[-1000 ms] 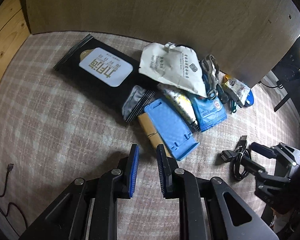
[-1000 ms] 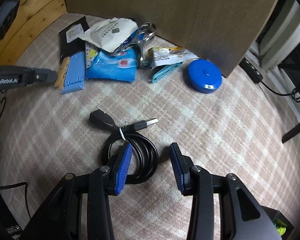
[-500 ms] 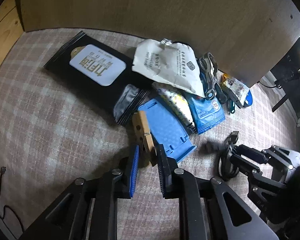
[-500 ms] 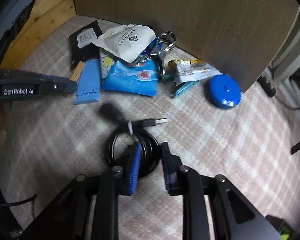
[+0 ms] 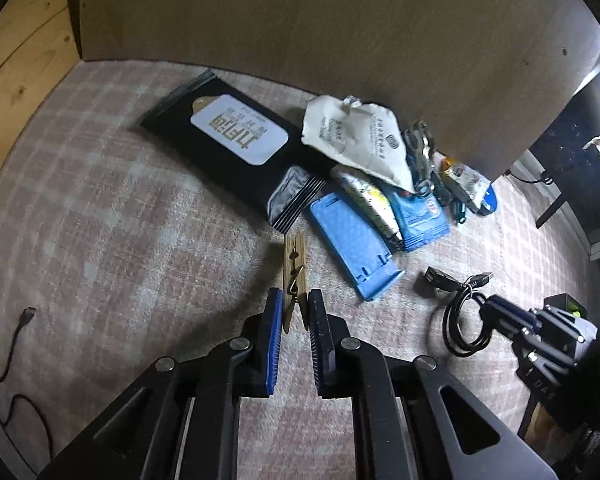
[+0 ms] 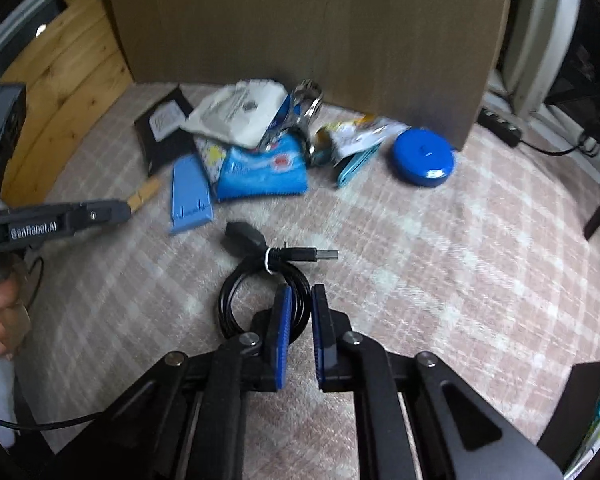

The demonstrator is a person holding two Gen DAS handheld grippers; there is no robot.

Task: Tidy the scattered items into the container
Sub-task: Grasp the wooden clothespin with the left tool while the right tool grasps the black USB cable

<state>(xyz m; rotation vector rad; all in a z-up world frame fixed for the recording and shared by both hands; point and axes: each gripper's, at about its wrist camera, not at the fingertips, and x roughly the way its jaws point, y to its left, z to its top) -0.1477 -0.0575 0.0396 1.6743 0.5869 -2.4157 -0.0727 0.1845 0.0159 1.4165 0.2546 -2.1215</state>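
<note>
A wooden clothespin point(image 5: 294, 264) sticks forward out of my left gripper point(image 5: 294, 305), whose jaws are closing with the blue pads pressing its rear end. In the right wrist view the same clothespin point(image 6: 145, 195) pokes from the left gripper point(image 6: 126, 211). A black USB cable point(image 6: 240, 300), coiled and tied with a white band, has one side of its loop between the pads of my right gripper point(image 6: 299, 301), whose jaws are closing on it. From the left wrist view the cable point(image 5: 458, 320) hangs at the right gripper point(image 5: 494, 307). A brown cardboard wall point(image 5: 340, 20) stands behind everything.
On the plaid carpet by the wall lie a black wipes pack point(image 5: 236, 140), a white pouch point(image 5: 360, 140), a blue stand point(image 5: 352, 240), a blue packet point(image 6: 260, 168) and a blue round tape measure point(image 6: 424, 156). A thin loose cable point(image 5: 16, 328) lies at left. A person's hand point(image 6: 4, 320) grips the left handle.
The left gripper moved forward, closed on the clothespin and drew it away from the blue stand. The right gripper's jaws closed from wide apart onto the cable coil.
</note>
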